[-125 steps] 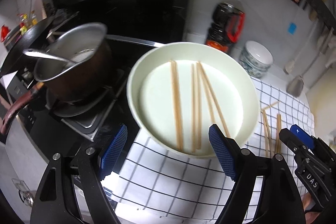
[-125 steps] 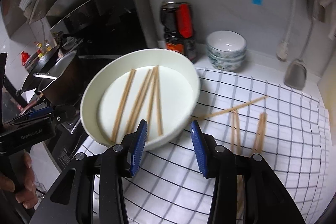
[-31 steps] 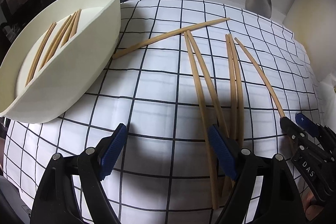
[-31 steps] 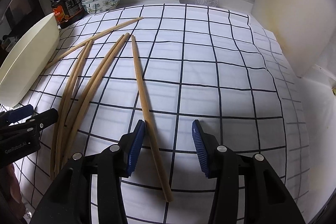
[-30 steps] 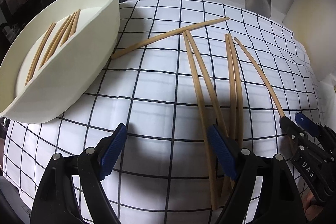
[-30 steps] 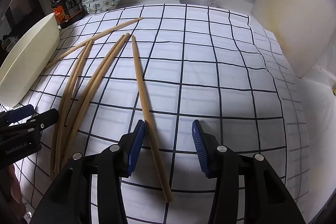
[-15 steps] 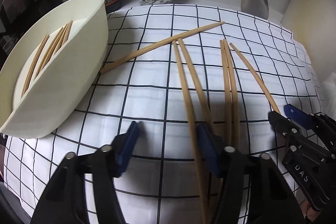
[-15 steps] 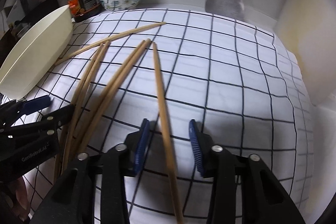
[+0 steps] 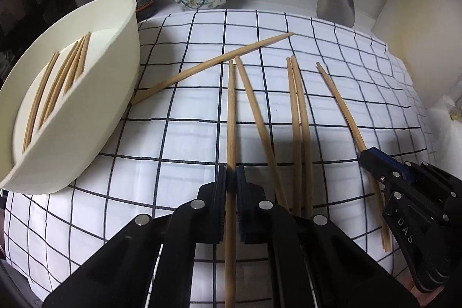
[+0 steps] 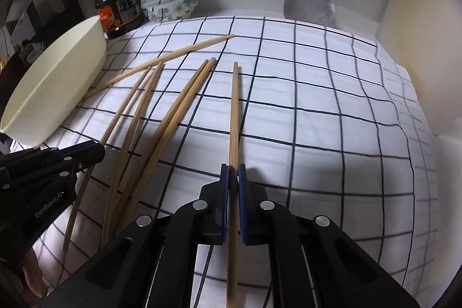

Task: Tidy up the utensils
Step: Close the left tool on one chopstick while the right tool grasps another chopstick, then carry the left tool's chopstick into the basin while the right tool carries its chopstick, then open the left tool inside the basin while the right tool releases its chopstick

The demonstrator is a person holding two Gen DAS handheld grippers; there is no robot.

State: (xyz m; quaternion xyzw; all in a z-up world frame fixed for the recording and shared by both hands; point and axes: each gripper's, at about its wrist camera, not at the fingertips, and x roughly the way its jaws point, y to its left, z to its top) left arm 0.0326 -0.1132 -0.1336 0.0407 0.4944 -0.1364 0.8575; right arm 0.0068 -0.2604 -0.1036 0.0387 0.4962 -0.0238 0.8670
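Checkered cloth (image 9: 179,140): both tongs (image 9: 231,178) (image 10: 233,172) have now clamped chopsticks (image 9: 230,111) (image 10: 234,111).

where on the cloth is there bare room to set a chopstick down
Bare: the checked cloth right of the chopstick in the right claw, up to the metal spatula. Crowded: loose chopsticks between it and the white bowl.

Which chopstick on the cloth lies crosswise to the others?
The chopstick nearest the bowl: this slanted chopstick runs from the bowl's side toward the spatula.
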